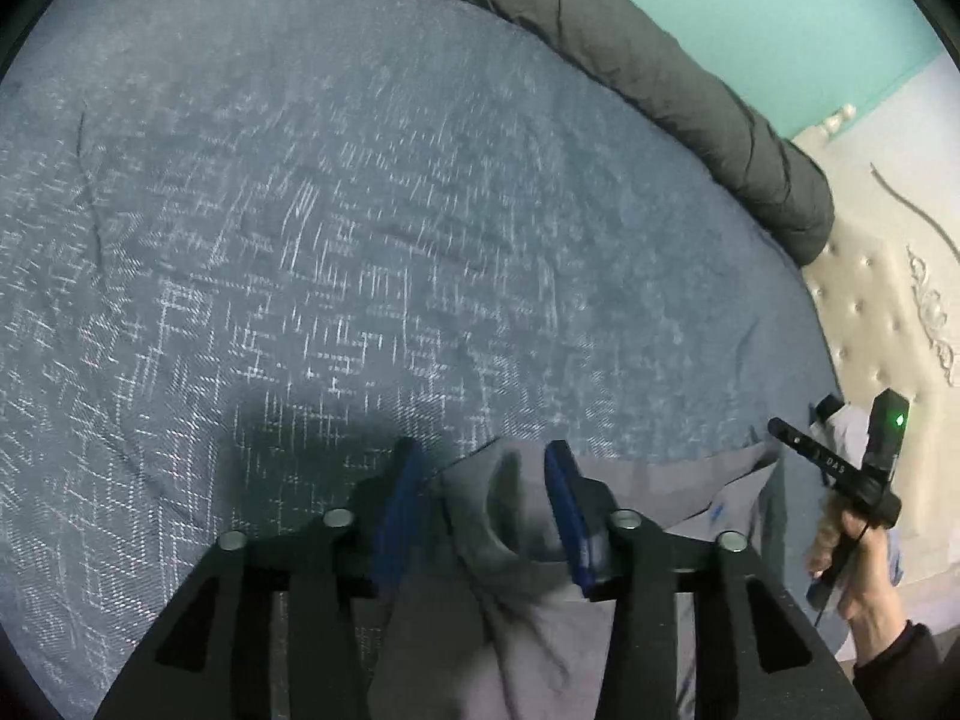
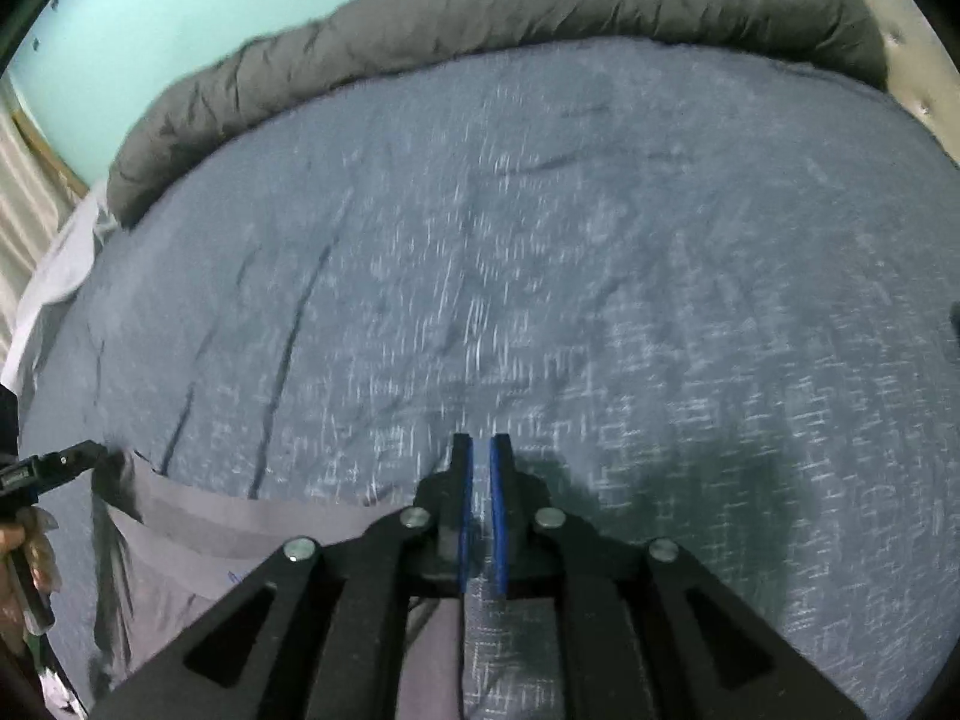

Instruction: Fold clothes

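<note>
Left wrist view: the lower part of the grey garment [image 1: 528, 618] runs under the left gripper [image 1: 489, 468] and out of frame, so we cannot tell what kind of garment it is. Its blue pads stand apart; grey cloth lies loose between them, unpinched. Right wrist view: the right gripper [image 2: 481, 450] shows only a narrow slit between its pads. Whether it pinches cloth we cannot tell. The garment's top hem runs left to right along the near edge of the blue bedspread [image 2: 540, 240]; its length drops toward us. Dark rolled duvet [image 2: 480, 6] lines the far edge; teal wall [image 2: 150, 6] behind.
</note>
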{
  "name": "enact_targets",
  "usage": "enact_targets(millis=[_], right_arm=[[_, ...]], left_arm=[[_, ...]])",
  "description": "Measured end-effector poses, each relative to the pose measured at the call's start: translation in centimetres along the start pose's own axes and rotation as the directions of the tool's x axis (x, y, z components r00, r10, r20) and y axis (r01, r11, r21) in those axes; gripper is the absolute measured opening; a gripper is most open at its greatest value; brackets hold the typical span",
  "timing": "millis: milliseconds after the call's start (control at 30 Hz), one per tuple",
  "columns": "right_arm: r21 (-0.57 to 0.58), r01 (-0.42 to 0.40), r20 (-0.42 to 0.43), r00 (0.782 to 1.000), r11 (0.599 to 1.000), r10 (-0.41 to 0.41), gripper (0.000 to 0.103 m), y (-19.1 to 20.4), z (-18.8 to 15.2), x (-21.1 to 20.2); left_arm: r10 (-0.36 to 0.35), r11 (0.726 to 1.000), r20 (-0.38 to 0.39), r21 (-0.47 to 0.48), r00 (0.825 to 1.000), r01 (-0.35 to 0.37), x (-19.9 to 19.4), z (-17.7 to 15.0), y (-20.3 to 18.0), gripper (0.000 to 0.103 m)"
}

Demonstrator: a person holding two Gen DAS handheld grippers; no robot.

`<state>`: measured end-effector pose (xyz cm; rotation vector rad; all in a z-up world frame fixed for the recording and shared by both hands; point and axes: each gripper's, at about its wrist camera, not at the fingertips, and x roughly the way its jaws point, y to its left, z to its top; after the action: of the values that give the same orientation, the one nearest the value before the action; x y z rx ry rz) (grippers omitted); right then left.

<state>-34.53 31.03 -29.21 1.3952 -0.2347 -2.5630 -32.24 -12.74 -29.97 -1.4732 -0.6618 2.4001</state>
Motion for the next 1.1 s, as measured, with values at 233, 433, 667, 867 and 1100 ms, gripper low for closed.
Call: enact_targets(millis=[233,433,667,867,1100], right_arm=[[-0.012,-0.167,-0.020,0.986,0.986,0.166,0.032,2.7,-5.4,-2.9],[-0.014,-0.122,-0.075,0.990,0.992,0.121,0.035,4.1,-7.7,-1.3],[-0.051,-0.088,-0.082,0.993,0.995,0.084,0.029,4.5,-7.3,0.5],[-0.053,-0.046,-0.069,0.997,0.998,0.042,0.002,4.5,-6.8,1.1],[-0.060,-0.019,-0.006,1.000,0.998,0.019,0.002,3.5,-4.9,-1.4]], left_arm=[[0.056,0.996,0.116,0.055,0.992,-0.063,-3.3,-2.1,0.0,0.049],[0.086,0.995,0.117,0.047,0.989,-0.092,-2.5,-5.4,0.5,0.049],[0.098,0.993,0.107,0.048,0.989,-0.104,-1.3,-6.4,1.2,0.049],[0.096,0.994,0.107,0.047,0.990,-0.101,-1.0,-5.9,1.5,0.049],[0.083,0.996,0.109,0.025,0.991,-0.086,-1.2,-5.7,2.2,0.049]])
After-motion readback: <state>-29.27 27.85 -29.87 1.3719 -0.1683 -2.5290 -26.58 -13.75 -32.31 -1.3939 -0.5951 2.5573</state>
